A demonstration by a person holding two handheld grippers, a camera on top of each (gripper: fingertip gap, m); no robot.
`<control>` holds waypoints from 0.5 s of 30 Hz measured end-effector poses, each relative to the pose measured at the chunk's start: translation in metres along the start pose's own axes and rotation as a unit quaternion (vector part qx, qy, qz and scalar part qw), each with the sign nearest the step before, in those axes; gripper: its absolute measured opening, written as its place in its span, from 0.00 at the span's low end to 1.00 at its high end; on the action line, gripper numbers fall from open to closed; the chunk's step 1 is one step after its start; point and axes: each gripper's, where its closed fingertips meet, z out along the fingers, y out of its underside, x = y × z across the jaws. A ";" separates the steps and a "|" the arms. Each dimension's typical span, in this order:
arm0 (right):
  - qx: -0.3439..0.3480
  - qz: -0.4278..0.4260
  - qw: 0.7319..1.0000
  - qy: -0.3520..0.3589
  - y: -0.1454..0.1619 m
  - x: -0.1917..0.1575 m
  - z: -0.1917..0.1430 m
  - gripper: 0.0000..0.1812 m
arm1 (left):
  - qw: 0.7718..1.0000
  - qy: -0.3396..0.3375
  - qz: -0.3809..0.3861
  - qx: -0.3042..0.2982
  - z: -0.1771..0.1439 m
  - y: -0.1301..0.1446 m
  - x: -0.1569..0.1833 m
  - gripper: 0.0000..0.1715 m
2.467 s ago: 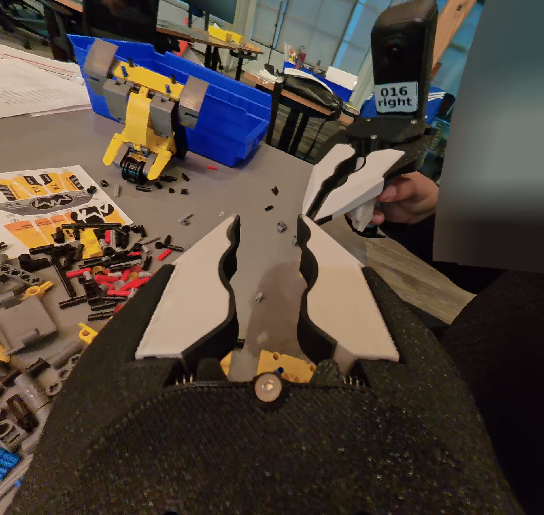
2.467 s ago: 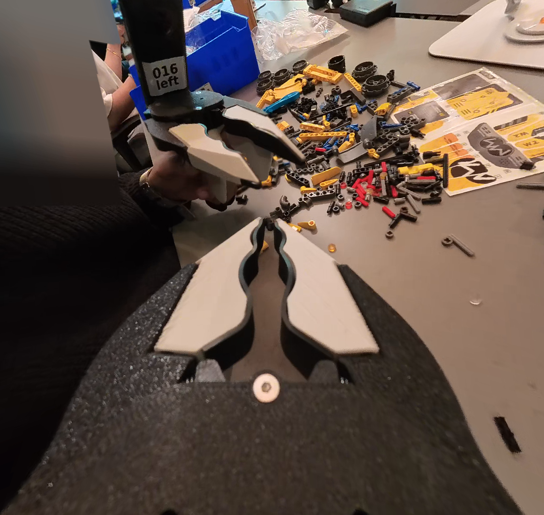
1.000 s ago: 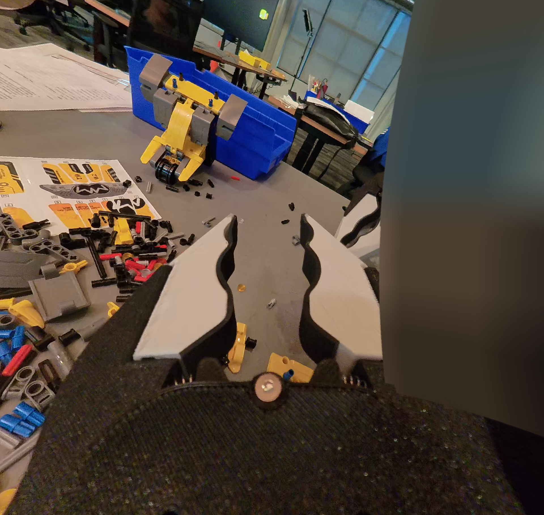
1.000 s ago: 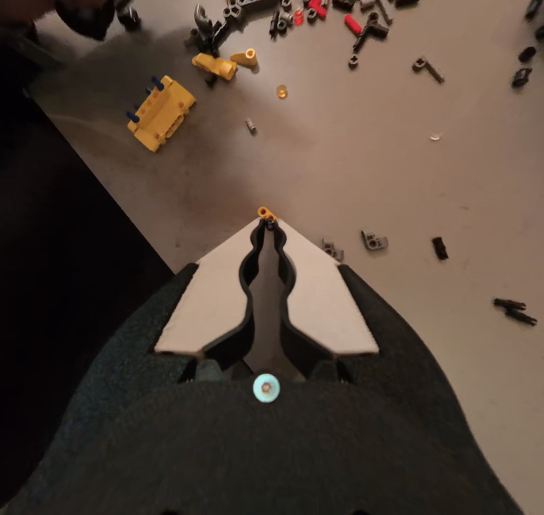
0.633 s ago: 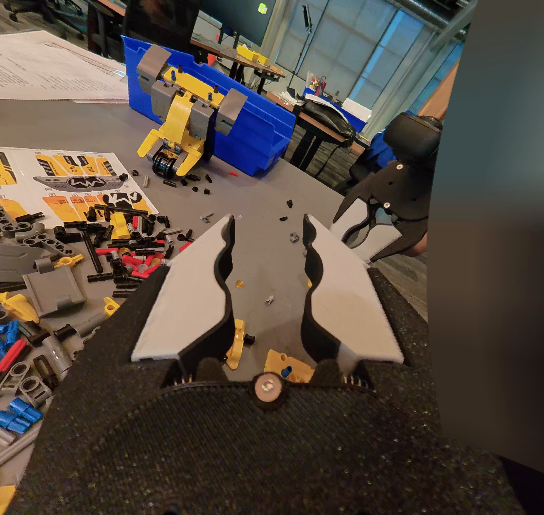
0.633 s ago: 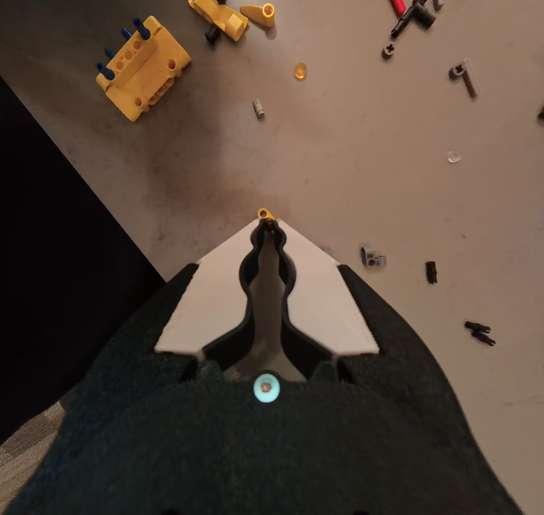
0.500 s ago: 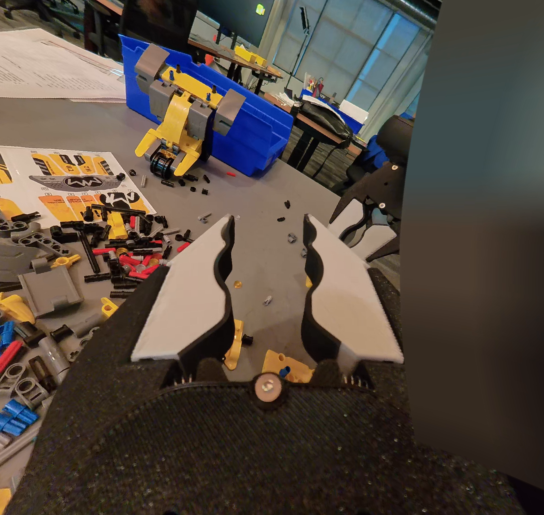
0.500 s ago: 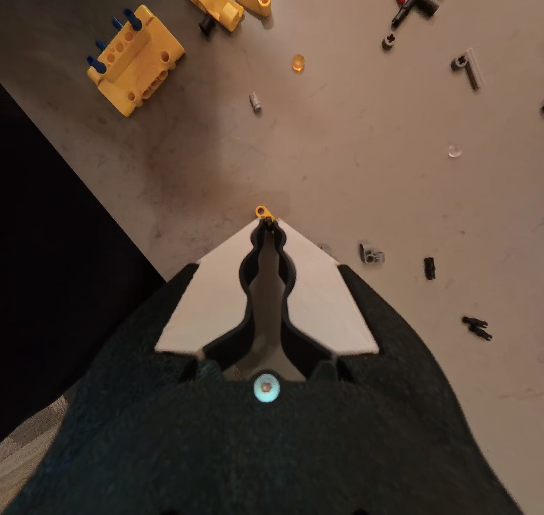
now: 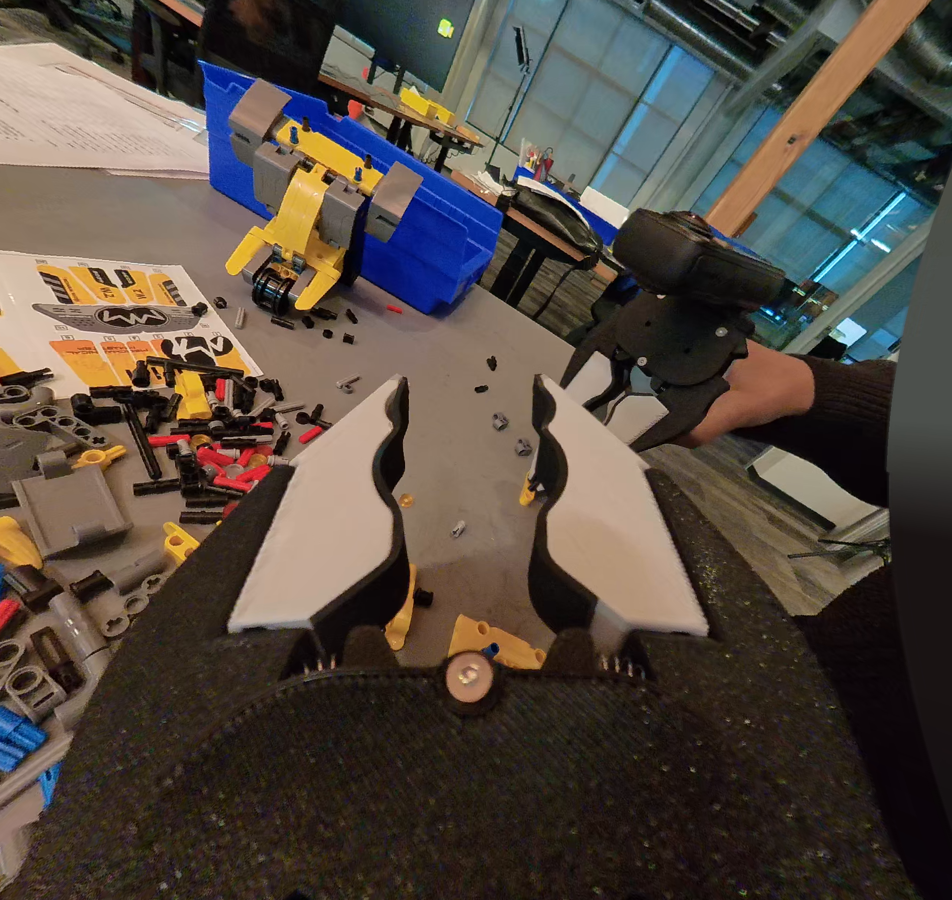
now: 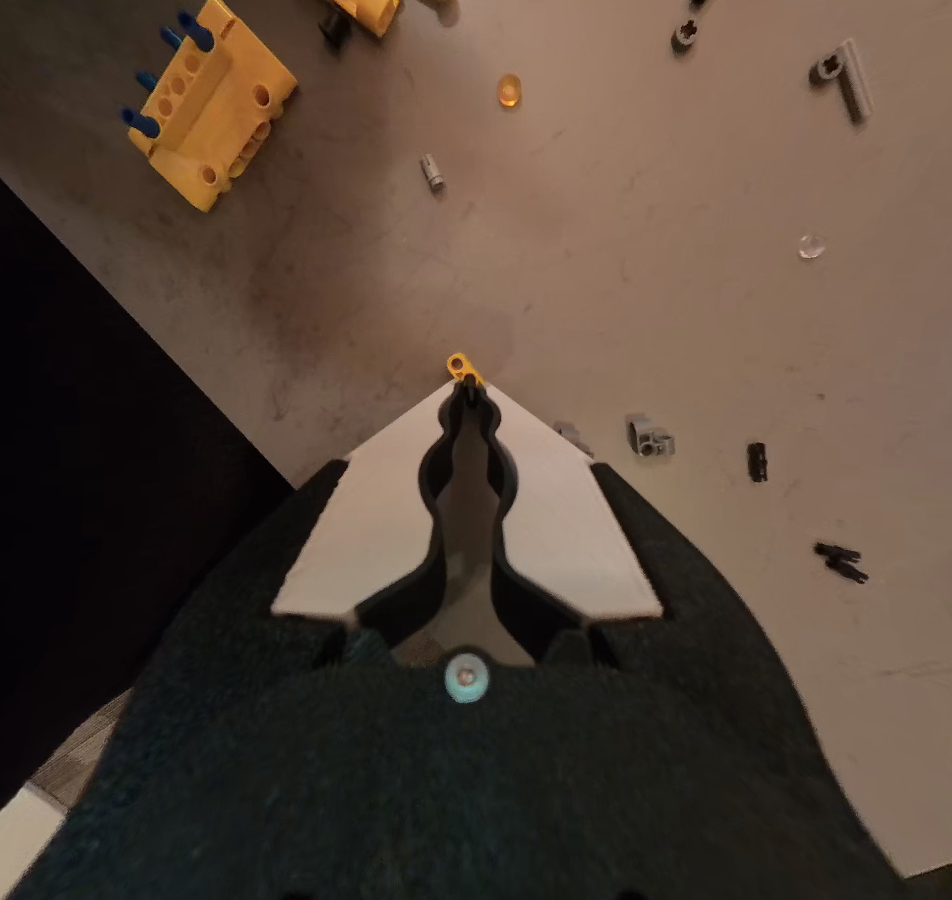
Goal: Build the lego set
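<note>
My left gripper [image 9: 470, 386] is open and empty, held over the grey table [image 9: 453, 360]. A yellow block with blue pins [image 9: 494, 638] and a yellow piece [image 9: 404, 612] lie under its base. My right gripper [image 10: 468, 386] is shut on a small yellow connector with a black pin [image 10: 461, 364] and points steeply down, close above the table [image 10: 592, 257]. The yellow block also shows in the right wrist view [image 10: 211, 108], up left of the tips. In the left wrist view a hand holds the right gripper [image 9: 613, 401] just right of my left fingers.
A blue bin [image 9: 412, 237] and a yellow-grey part-built model [image 9: 314, 226] stand at the back. A sticker sheet [image 9: 103, 309] and a pile of loose parts [image 9: 206, 443] lie left. An orange stud [image 10: 509, 90], a grey pin [image 10: 431, 171] and a grey connector [image 10: 649, 435] lie near the right gripper. The table edge [image 10: 154, 340] runs diagonally at left. Left tips to right tips: about 15 centimetres.
My right gripper has tipped downward and come closer to the table, still shut on the small yellow connector. My left gripper stays open and has barely moved.
</note>
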 end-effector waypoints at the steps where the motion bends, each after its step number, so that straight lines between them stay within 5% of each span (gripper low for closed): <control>1: -0.005 0.001 1.000 0.000 0.000 0.000 0.000 0.02 | 1.000 0.000 0.000 0.001 0.000 0.000 0.000 0.28; 10: -0.086 -0.108 0.988 0.073 0.001 0.004 -0.003 0.02 | 1.000 0.001 -0.003 0.000 0.000 0.000 0.000 0.29; 15: 0.027 -0.121 0.990 0.065 -0.032 -0.001 -0.020 0.02 | 0.999 0.031 -0.030 0.004 0.001 0.000 0.006 0.31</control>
